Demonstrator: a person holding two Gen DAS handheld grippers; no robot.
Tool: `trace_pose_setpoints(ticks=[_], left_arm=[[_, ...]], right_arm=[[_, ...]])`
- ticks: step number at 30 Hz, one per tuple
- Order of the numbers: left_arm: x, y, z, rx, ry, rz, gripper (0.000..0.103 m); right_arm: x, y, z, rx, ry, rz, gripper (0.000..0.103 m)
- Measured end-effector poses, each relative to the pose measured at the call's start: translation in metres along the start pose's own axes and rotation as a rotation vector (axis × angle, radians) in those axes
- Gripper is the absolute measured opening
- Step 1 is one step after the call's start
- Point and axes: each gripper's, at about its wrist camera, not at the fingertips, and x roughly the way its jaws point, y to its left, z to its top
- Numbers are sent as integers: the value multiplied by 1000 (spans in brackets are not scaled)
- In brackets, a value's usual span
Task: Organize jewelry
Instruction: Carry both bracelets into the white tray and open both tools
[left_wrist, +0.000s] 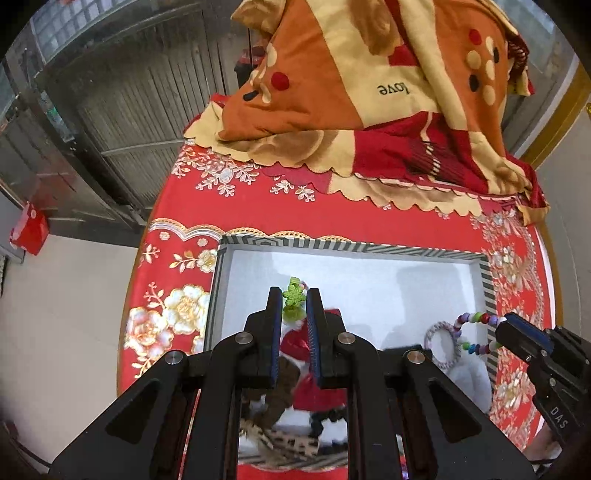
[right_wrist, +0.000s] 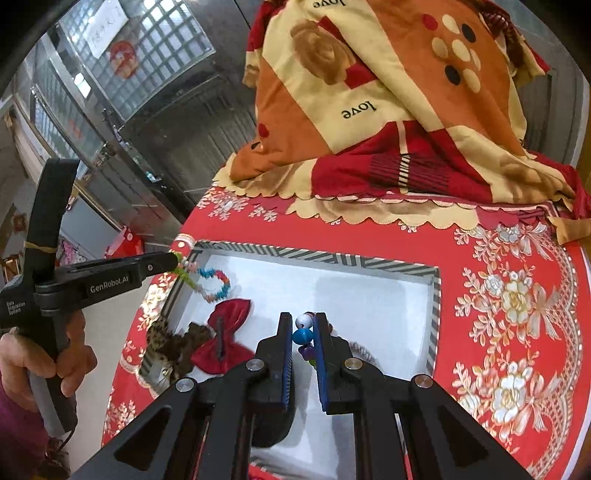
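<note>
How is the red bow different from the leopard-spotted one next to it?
The red bow is plain, shiny red cloth; the leopard-spotted bow is brown with dark spots. The red bow lies further into the striped box, while the leopard-spotted bow sits by its near-left wall. A dark clip shows across the red bow's middle; none shows on the leopard-spotted bow. Both lie on the box's white floor, not held.

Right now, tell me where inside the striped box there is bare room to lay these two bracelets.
The far half of the striped box is bare white, from the far wall toward its right wall. The near left is crowded: red bow and leopard bow. A grey ring lies near right. Left gripper and right gripper each hold a bracelet.
</note>
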Motion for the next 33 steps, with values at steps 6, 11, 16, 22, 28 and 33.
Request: trace_pose_setpoints(ticks=[6,11,16,22,28,33], left_arm=[[25,17,3,-38,35,17,12],[42,34,-2,-75,67,33,12],[50,40,-7,-91,80,33,12],[54,41,-11,-101,90,31,12],[55,39,-13,-94,93,35,20],[50,37,-17,-103,87,33,47]], right_arm=[[27,-12,16,43,18,-4,11],[60,-5,24,35,69,6,11],[90,5,27,26,126,53,11],[110,5,23,43,165,113,11],[98,-2,20,69,150,104,28],[81,-1,16,65,129,84,29]])
